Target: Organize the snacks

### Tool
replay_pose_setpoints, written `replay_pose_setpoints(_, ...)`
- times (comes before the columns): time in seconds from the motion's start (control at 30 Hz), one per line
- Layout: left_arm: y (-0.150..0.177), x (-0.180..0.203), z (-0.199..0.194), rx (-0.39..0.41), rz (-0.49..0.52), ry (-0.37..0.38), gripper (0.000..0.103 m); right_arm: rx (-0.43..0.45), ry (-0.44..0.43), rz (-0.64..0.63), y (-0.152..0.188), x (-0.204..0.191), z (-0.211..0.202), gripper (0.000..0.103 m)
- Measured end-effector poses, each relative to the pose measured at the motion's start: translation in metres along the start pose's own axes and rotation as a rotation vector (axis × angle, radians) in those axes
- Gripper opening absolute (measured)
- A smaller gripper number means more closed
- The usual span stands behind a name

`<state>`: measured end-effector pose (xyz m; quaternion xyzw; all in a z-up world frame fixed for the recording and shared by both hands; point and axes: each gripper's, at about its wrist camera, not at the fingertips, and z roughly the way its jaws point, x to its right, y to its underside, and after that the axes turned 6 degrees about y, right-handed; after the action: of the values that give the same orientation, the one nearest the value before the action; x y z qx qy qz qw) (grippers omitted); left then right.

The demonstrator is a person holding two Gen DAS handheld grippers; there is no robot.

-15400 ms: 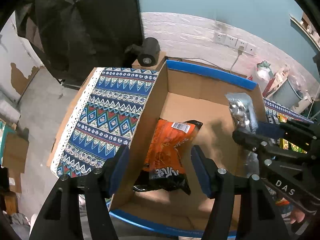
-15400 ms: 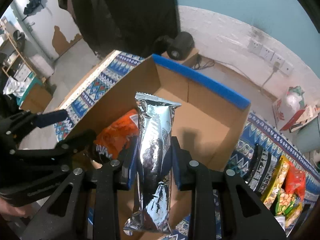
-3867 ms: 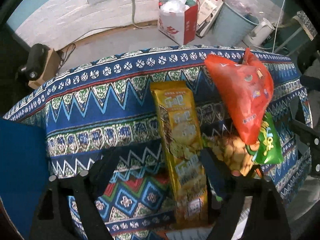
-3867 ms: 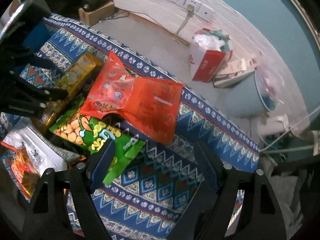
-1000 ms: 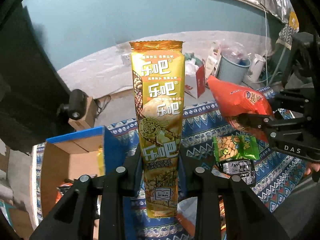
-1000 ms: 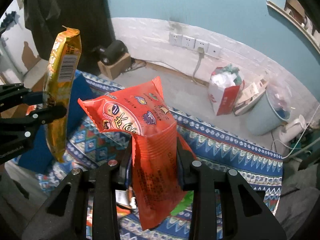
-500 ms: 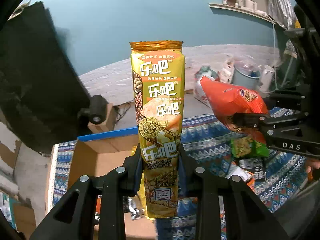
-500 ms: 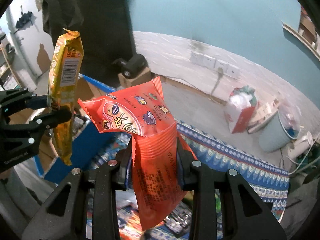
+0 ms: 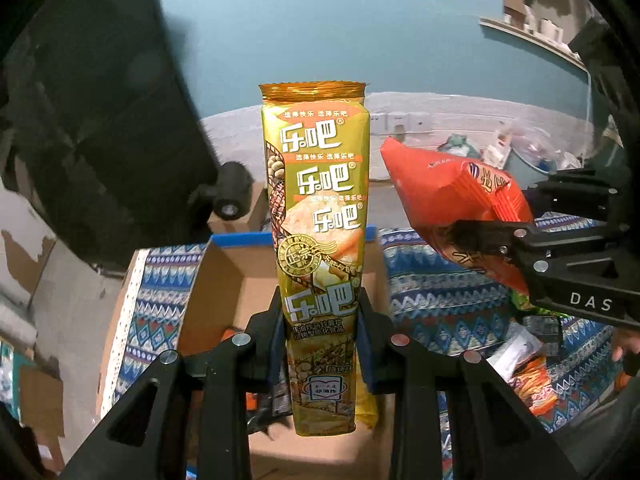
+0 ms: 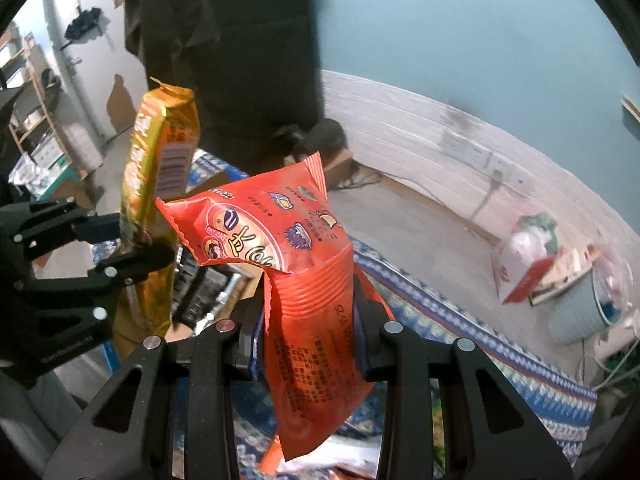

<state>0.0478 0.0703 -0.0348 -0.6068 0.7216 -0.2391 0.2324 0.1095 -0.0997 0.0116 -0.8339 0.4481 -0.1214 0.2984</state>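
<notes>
L: I'm gripping the yellow snack pack (image 9: 320,240) upright in my left gripper (image 9: 320,328), hanging over the cardboard box (image 9: 224,292) | R: my right gripper (image 10: 310,328) is pinching the red snack bag (image 10: 304,264) above the patterned tablecloth's (image 9: 432,304) edge beside the box | other packets (image 9: 524,360) are lying on the cloth

A teal wall (image 10: 460,40) rises above a band of white brick (image 10: 400,128) with power sockets (image 10: 504,172). Grey floor (image 10: 400,224) runs beneath, with a pale blue bin (image 10: 580,308) and a red-and-white bag (image 10: 524,264) at the right. A dark curtain (image 9: 92,128) hangs left; a shelf (image 9: 532,36) sits high right.
</notes>
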Motion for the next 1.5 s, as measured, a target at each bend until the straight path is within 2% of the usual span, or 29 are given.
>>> replay_pose_setpoints(0.33, 0.019, -0.047, 0.011, -0.046, -0.077, -0.044, 0.031, -0.009, -0.054, -0.055, -0.03, -0.05, 0.028, 0.032)
replay_pose_setpoints(0.73, 0.041, -0.084, 0.036, -0.143, -0.168, -0.039, 0.034, -0.061, -0.096, -0.063, -0.043, -0.086, 0.061, 0.032)
replay_pose_setpoints(1.0, 0.043, -0.095, 0.03, -0.138, -0.172, -0.065, 0.049, -0.091, -0.106, -0.062, -0.045, -0.1, 0.078, 0.032)
replay_pose_setpoints(1.23, 0.043, -0.098, 0.027, -0.139, -0.174, -0.086, 0.055, -0.12, -0.127, -0.055, -0.044, -0.104, 0.085, 0.034)
replay_pose_setpoints(1.4, 0.04, -0.094, 0.022, -0.125, -0.165, -0.084, 0.058, -0.106, -0.127, -0.047, -0.045, -0.1, 0.079, 0.038)
replay_pose_setpoints(1.5, 0.037, -0.089, 0.019, -0.11, -0.151, -0.083, 0.058, -0.084, -0.12, -0.034, -0.046, -0.093, 0.069, 0.047)
